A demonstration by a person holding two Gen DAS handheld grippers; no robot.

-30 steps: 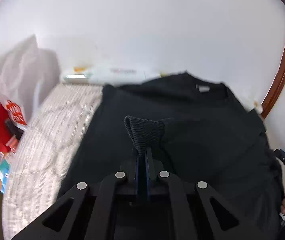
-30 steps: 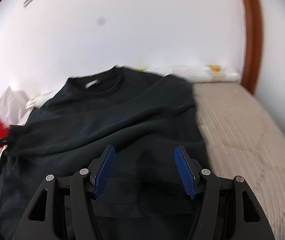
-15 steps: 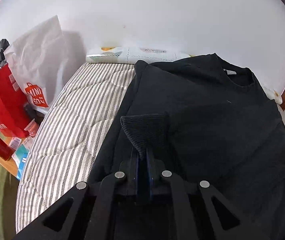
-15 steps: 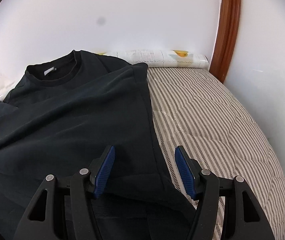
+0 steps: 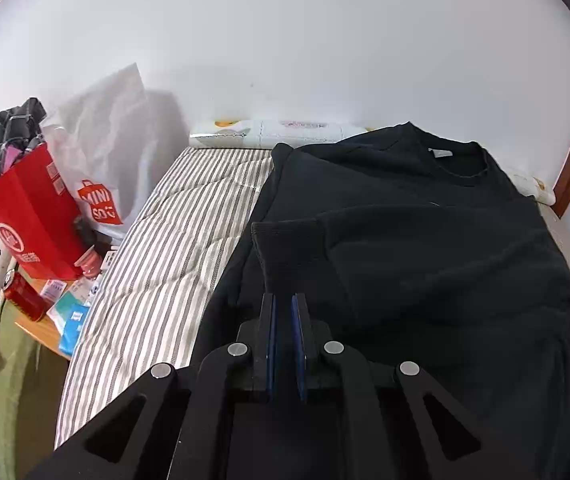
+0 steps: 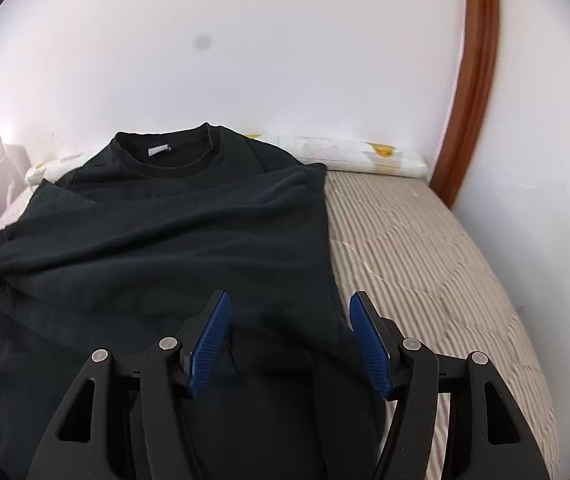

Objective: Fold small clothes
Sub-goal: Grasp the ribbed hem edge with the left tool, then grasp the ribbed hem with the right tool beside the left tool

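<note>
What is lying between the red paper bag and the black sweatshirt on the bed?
In the left wrist view, only bare striped mattress lies between the red paper bag and the black sweatshirt.

Across the bottom of the left wrist frame spreads the left gripper (image 5: 283, 300), a matte black plastic frame with triangular cut-outs on either side. Four round silver screw heads sit in an arc over its upper edge, two near the middle and two further out. Two narrow black fingers rise from the centre, each lined on its inner face with a thin blue pad (image 5: 271, 344).

The right gripper (image 6: 288, 300) fills the bottom of the right wrist frame with the same black frame, long slotted cut-outs and four silver screw heads. Its two fingers carry broad blue pads (image 6: 209, 344) with fine ribbing across their faces, tapering toward the tips.
</note>
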